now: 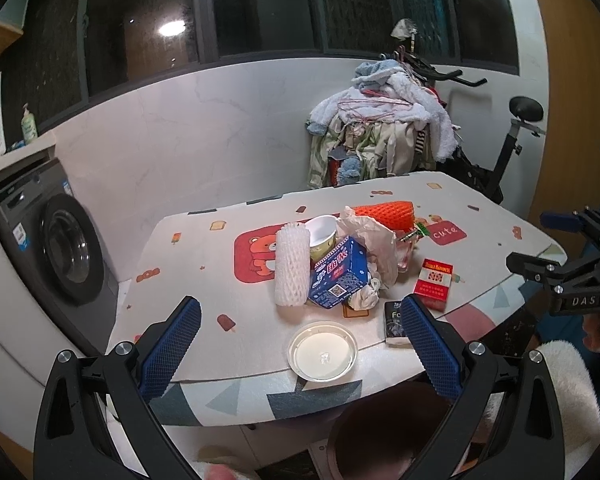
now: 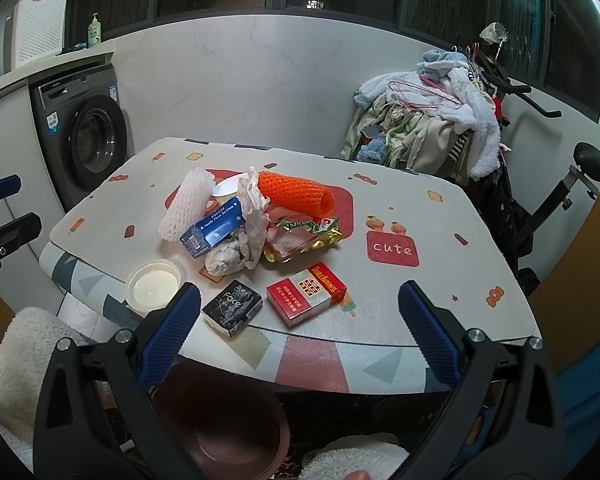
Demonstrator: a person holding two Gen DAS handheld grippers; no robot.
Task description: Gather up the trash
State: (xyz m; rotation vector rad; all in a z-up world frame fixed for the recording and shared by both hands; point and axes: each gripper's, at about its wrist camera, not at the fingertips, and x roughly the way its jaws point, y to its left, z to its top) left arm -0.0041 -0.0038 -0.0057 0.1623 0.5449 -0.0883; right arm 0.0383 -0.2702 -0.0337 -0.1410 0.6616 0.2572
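Trash lies piled on the table (image 1: 188, 264): a white foam net (image 1: 290, 266), a blue carton (image 1: 340, 276), a paper cup (image 1: 322, 234), crumpled paper (image 1: 370, 236), an orange foam net (image 1: 386, 212), a red cigarette pack (image 1: 434, 282), a black box (image 1: 394, 322) and a clear lid (image 1: 323, 350). A brown bin (image 2: 220, 420) stands below the near table edge. My left gripper (image 1: 300, 344) is open and empty above the lid at the near edge. My right gripper (image 2: 298, 334) is open and empty just before the red pack (image 2: 306, 294) and black box (image 2: 232, 308).
A washing machine (image 1: 60, 248) stands left of the table. A heap of clothes (image 1: 380, 128) and an exercise bike (image 1: 512, 140) stand behind it. A gold snack wrapper (image 2: 300, 236) lies by the pile. White fleece sleeves show at the bottom.
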